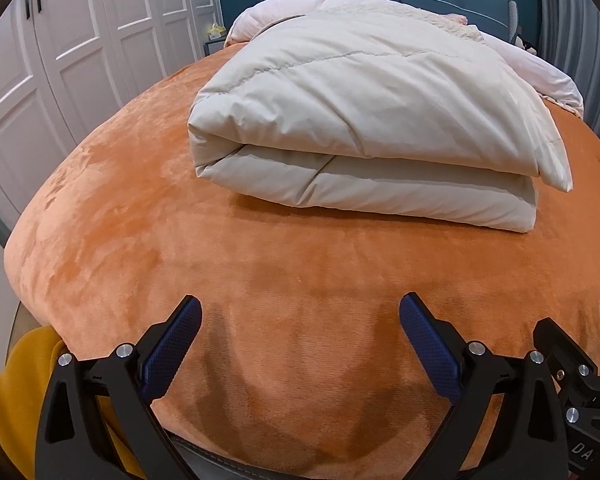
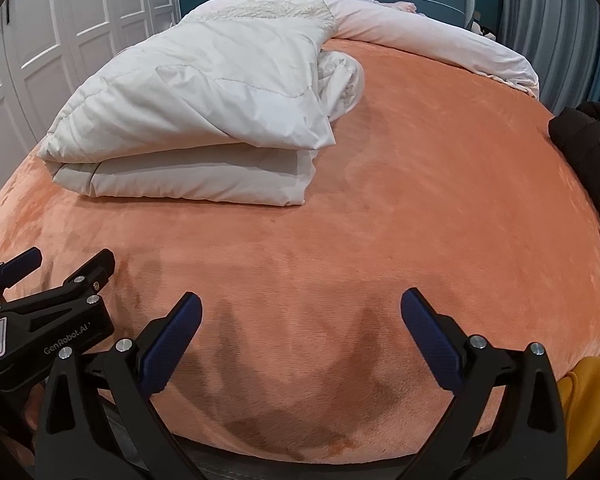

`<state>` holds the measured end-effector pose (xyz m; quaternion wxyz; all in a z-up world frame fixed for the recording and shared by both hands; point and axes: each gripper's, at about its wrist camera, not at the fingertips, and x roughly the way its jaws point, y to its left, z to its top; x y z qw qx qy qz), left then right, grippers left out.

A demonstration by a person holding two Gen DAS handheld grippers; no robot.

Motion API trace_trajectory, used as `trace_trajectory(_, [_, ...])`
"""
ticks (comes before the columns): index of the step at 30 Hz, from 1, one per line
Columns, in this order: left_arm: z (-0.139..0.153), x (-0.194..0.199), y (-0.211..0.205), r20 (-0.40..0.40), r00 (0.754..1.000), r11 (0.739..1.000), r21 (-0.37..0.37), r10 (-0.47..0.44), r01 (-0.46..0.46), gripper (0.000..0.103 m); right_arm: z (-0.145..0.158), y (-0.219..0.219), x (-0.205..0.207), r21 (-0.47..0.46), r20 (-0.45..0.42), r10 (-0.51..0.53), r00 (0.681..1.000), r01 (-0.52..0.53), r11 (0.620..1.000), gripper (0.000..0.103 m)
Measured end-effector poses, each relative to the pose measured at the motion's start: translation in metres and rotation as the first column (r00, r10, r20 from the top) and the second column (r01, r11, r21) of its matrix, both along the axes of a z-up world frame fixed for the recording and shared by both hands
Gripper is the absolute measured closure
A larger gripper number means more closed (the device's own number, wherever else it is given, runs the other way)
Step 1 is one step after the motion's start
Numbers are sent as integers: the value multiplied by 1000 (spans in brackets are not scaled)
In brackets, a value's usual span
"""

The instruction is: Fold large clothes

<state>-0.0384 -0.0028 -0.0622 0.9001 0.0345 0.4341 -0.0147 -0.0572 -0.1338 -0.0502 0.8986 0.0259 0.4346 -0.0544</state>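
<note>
Orange bed (image 1: 300,280), folded quilt (image 1: 360,120), bare near edge

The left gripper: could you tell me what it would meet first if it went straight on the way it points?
Probably the orange bed cover, since the open left gripper looks forward and slightly down over it. If it skimmed above the cover, the folded white quilt lies next in line. Depth is unclear.
</note>
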Motion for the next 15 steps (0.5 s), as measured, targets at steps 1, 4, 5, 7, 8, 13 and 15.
trace_trajectory(1, [0,0,0,3,1000,1000,0,-3,3,6,0,2,0,0,0,1,1000,-1,1000,6])
trace_trajectory(4, [0,-1,-1,5,1000,1000,2,-10,10,6,0,4,1,-1,0,5,1000,-5,1000,6])
trace_trajectory(5, [0,-1,-1,6,1000,1000,2,-12,12,6,0,5,1,-1,0,7,1000,-7,1000,6])
trace_trajectory(7, [1,-2,-2,10,1000,1000,0,-17,17,6,0,8,0,-2,2,9,1000,-9,1000,6])
trace_trajectory(8, [2,-2,-2,14,1000,1000,4,-16,16,7,1,9,1,-3,3,10,1000,-10,1000,6])
trace_trajectory(13, [2,-1,-3,12,1000,1000,-3,-21,21,8,1,10,0,-1,5,5,1000,-5,1000,6])
trace_trajectory(15, [3,-2,-6,14,1000,1000,1,-20,20,8,0,11,0,-1,5,1,1000,-1,1000,6])
